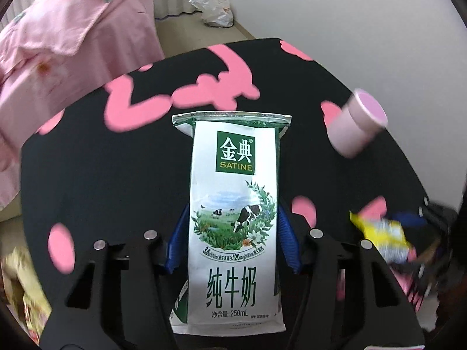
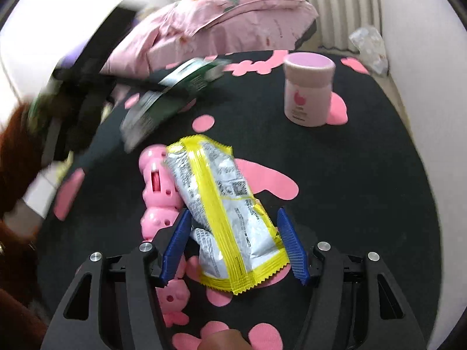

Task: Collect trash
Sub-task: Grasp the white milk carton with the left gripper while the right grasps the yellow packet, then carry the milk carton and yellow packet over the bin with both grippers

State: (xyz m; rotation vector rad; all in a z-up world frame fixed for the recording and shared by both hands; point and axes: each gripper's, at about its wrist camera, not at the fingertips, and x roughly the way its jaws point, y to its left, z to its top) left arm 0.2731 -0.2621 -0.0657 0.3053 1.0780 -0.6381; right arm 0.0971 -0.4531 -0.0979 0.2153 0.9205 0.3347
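While the left gripper's [image 1: 233, 239] fingers [image 1: 178, 242] clamp a milk carton [image 1: 233, 218], the right gripper's [image 2: 233, 245] fingers [image 2: 175, 245] pinch a yellow snack wrapper [image 2: 227, 218] above the tabletop [image 2: 350, 204].

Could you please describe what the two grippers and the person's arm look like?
Both the left gripper and right gripper have ribbed blue jaws on matte black linkage arms with cut-out slots and round silver pivot pins. No cables show. The sleeve is rust-brown.

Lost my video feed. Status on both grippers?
Left gripper shut on milk carton. Right gripper shut on yellow wrapper. Pink jar and pink toy remain on table.
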